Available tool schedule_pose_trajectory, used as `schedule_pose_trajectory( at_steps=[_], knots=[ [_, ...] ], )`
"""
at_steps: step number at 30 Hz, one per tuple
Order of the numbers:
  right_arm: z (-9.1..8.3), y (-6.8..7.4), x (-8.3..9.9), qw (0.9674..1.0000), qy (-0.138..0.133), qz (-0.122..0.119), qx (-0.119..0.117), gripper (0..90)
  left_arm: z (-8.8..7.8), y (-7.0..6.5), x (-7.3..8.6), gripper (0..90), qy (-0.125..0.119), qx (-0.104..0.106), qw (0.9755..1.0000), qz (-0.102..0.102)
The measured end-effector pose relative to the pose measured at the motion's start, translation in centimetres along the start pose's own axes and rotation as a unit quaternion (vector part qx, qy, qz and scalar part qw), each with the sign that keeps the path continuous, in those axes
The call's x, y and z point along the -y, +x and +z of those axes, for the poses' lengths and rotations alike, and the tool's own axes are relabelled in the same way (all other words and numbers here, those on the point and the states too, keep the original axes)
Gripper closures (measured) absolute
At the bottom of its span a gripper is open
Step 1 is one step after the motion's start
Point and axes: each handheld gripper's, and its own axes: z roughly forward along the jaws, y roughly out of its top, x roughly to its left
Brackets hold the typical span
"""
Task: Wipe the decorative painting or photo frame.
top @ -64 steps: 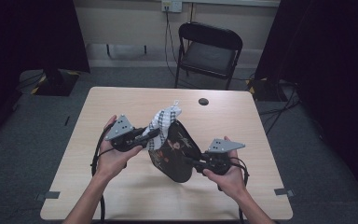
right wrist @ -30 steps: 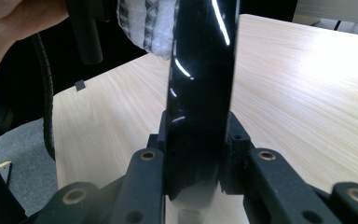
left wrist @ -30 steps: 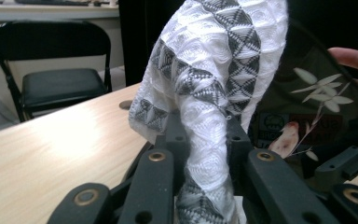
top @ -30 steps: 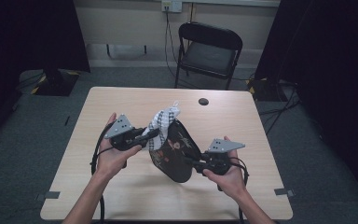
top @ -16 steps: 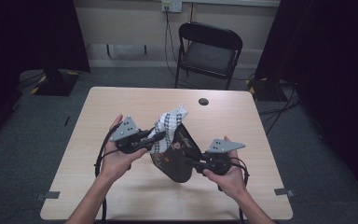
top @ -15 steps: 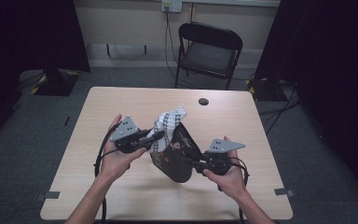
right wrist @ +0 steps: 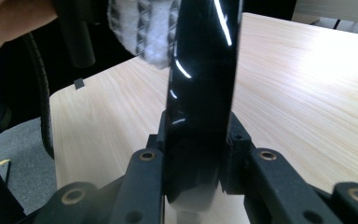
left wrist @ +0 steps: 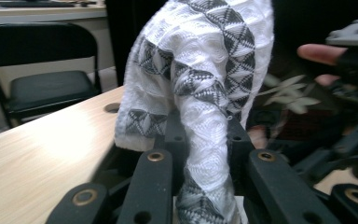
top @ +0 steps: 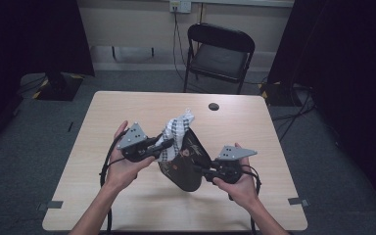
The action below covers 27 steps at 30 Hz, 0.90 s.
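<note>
**Above the counter: cloth and dark bag held between two claws**

Above the middle of the wooden counter, a glossy black bag with a printed pattern hangs in the air, and a white knitted cloth with grey triangles rises out of its upper opening. The right claw is closed on the bag's lower edge, on the person's right side. The left claw is closed on the cloth, which runs up and away from its jaws. I judge that the cloth must travel along the bag's long axis, so the left hand is the nearer one for it. Behind stands a black folding chair; a small dark disc lies near the far edge, well apart. Nothing blocks the way.
</note>
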Motion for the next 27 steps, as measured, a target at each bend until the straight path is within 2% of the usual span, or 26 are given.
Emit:
schedule_pose_trajectory(
  at_steps=[1,3,6,9,10,16,18,20,22,27],
  knots=[
    [0.0,0.0,0.0,1.0,0.0,0.0,0.0,74.6,0.1,-0.3,-0.1,77.1,0.004,0.001,1.0,0.008],
    [0.0,0.0,0.0,1.0,0.0,-0.001,0.0,74.6,0.2,-0.6,-0.2,77.1,0.005,0.007,0.9999,0.011],
    [0.0,0.0,0.0,1.0,0.0,-0.001,0.001,74.6,0.3,-0.3,0.0,77.1,0.006,0.001,0.9999,0.014],
    [0.0,0.0,0.0,1.0,-0.001,-0.001,0.0,74.4,0.0,0.4,0.2,77.1,0.017,-0.036,0.9988,0.027],
    [0.1,0.0,0.0,1.0,0.0,0.0,0.0,74.2,-0.1,0.7,0.3,77.0,0.019,-0.046,0.9985,0.022],
    [0.1,0.0,0.0,1.0,-0.001,0.001,-0.001,74.1,-0.6,2.5,1.2,77.0,0.022,-0.061,0.9979,-0.011],
    [0.1,0.0,0.0,1.0,-0.001,0.0,-0.001,74.0,-0.6,2.8,1.5,77.1,0.022,-0.054,0.998,-0.026],
    [0.1,0.0,0.0,1.0,0.0,0.0,-0.002,74.0,-0.6,2.6,1.4,77.2,0.021,-0.049,0.9982,-0.027],
    [0.1,0.0,0.0,1.0,0.001,0.001,-0.002,74.0,-0.4,1.9,1.1,77.2,0.016,-0.028,0.9991,-0.028],
    [0.1,-0.1,0.1,1.0,0.003,0.0,0.001,73.3,0.9,-0.3,0.8,77.1,0.017,0.013,0.9998,-0.006]
  ],
)
